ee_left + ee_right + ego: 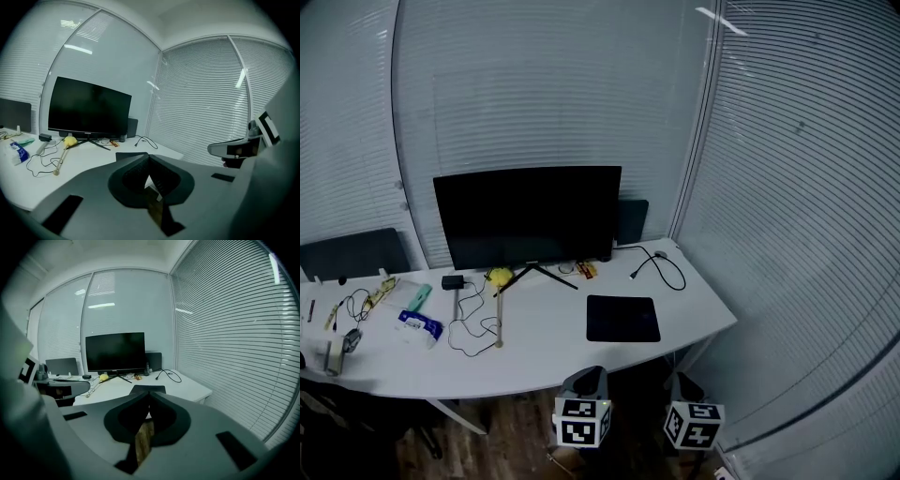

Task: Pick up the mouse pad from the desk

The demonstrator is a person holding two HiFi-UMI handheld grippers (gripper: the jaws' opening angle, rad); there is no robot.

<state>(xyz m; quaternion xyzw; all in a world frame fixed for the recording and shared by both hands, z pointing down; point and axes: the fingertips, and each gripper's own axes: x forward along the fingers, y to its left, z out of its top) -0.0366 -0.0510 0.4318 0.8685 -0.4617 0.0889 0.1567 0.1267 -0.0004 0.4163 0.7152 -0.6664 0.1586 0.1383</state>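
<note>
Mouse pad (623,319) lies flat on the bench (544,361) before the right end of the monitor (528,216); left gripper (149,157) and right gripper (150,394), farther from the monitor, are both closed and empty, so arriving unopened they would likely shove the thin pad, not grasp it.

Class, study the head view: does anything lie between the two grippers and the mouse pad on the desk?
Nothing visible does. The mouse pad lies flat near the front of the desk, with only bare desktop between it and the left gripper and right gripper, both shut and empty. The black cable lies behind the pad.
</note>
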